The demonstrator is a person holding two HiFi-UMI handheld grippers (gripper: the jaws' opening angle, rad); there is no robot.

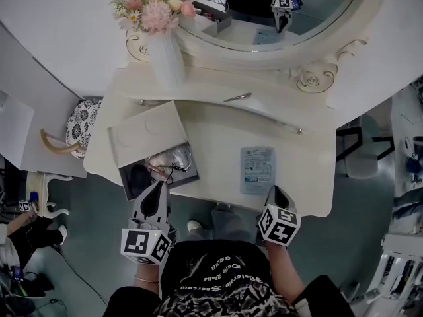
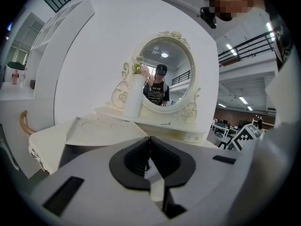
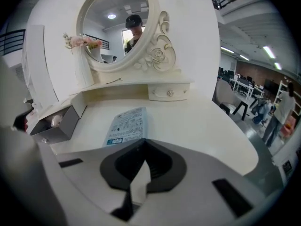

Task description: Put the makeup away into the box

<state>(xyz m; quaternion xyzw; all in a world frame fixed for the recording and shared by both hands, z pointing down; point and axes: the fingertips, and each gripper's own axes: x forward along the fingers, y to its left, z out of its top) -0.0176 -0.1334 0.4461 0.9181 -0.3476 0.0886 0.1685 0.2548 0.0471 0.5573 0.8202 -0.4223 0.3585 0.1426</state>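
A grey box (image 1: 124,180) stands open at the table's front left, its white lid (image 1: 147,127) folded back, with several small makeup items (image 1: 173,160) inside. A pale blue flat packet (image 1: 257,169) lies on the white table to the box's right. My left gripper (image 1: 160,184) points at the box's near edge with its jaws shut and nothing between them (image 2: 149,140). My right gripper (image 1: 275,189) sits at the packet's near right corner. In the right gripper view the packet (image 3: 127,125) runs into the tips of the shut right gripper (image 3: 144,141), which pinch its corner.
A white vase of pink flowers (image 1: 165,53) and an oval mirror (image 1: 277,18) stand at the back of the table. A small metal handle (image 1: 238,97) lies on the raised shelf. A patterned chair (image 1: 80,125) is left of the table. The table's front edge (image 1: 225,205) is just before me.
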